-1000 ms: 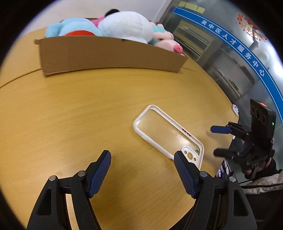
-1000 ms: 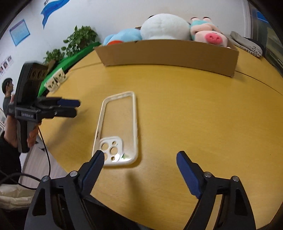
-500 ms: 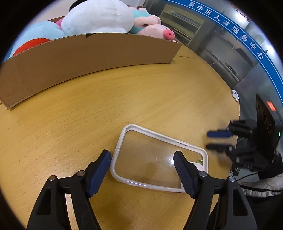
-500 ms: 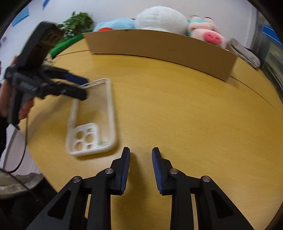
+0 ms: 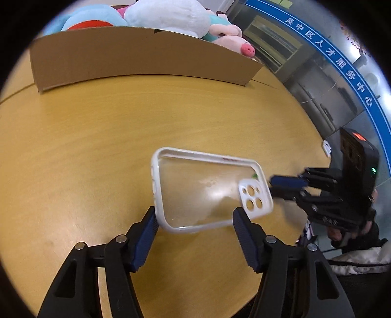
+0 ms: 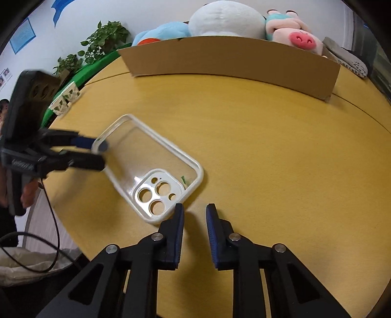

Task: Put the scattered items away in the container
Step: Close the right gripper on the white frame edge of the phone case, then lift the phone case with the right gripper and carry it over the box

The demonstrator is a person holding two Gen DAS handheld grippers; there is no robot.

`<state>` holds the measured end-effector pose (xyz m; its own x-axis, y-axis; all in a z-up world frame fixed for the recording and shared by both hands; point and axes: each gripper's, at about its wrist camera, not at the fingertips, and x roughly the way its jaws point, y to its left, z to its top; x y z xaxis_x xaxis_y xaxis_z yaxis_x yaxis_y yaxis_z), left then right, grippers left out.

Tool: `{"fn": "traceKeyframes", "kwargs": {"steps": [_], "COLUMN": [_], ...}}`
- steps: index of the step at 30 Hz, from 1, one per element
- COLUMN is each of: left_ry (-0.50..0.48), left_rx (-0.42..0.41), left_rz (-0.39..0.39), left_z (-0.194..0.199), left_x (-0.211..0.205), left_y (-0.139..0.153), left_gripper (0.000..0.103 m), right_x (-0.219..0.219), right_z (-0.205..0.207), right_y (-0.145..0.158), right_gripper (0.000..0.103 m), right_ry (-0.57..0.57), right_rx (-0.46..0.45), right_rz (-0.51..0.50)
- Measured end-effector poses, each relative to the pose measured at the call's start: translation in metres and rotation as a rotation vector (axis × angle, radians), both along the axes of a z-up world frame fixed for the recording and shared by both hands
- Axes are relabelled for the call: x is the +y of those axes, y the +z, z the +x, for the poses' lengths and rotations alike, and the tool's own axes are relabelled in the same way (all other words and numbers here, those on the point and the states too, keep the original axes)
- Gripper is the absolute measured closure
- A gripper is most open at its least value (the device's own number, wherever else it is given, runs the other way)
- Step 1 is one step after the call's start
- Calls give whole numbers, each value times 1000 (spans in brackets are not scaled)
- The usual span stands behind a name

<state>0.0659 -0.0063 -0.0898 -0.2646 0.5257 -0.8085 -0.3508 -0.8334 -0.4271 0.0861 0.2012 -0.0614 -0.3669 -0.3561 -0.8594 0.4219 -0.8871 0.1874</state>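
left view, phone case: clear phone case [image 5: 207,190] with white rim lies flat on your desk [image 5: 97,146], its short end between the jaws of your left gripper [image 5: 193,230]
left view, left jaws: about half wide and closing; pads flank the case, contact can't be told
left view, right gripper: comes in from the right, tips at the case's camera-cutout end
left view, box: cardboard box [image 5: 136,56] at the far desk edge, plush toys [image 5: 168,17] piled in it; bare desk between case and box
left view, writing: blue band on the glass wall [image 5: 342,66] reads 吴中区人才服务中心
right view, right jaws: your right gripper [image 6: 194,217] is narrow and closing, nothing between; left pad just beside the case's camera corner
right view, left gripper: reaches in from the left over the case's far end
right view, surroundings: potted plants [image 6: 97,44] beyond the desk's left edge, cable [image 6: 48,220] hanging below your left hand
right view, writing: wall posters too blurred to read
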Motion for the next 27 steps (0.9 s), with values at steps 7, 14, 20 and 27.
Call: {"fn": "traceKeyframes", "kwargs": {"steps": [7,14,20,27], "left_ry": [70,58,99,187], "left_rx": [31,8,18,19], "left_rz": [88,9,-39,-17], "left_z": [-8,-27,-23,-17], "left_x": [-19,-18,-17,-21], "left_y": [13,-5,-8,-12], "left_gripper": [42,44,93,93], "right_x": [9,-24,-33,-34], "right_z": [-5,-10,-27,-36], "right_y": [11,-4,-7,-5], "right_gripper": [72,71,86,88], "right_ry": [-55,-11,-1,6], "right_rx": [33,32,66,93], "right_rz": [-36,0,63,98]}}
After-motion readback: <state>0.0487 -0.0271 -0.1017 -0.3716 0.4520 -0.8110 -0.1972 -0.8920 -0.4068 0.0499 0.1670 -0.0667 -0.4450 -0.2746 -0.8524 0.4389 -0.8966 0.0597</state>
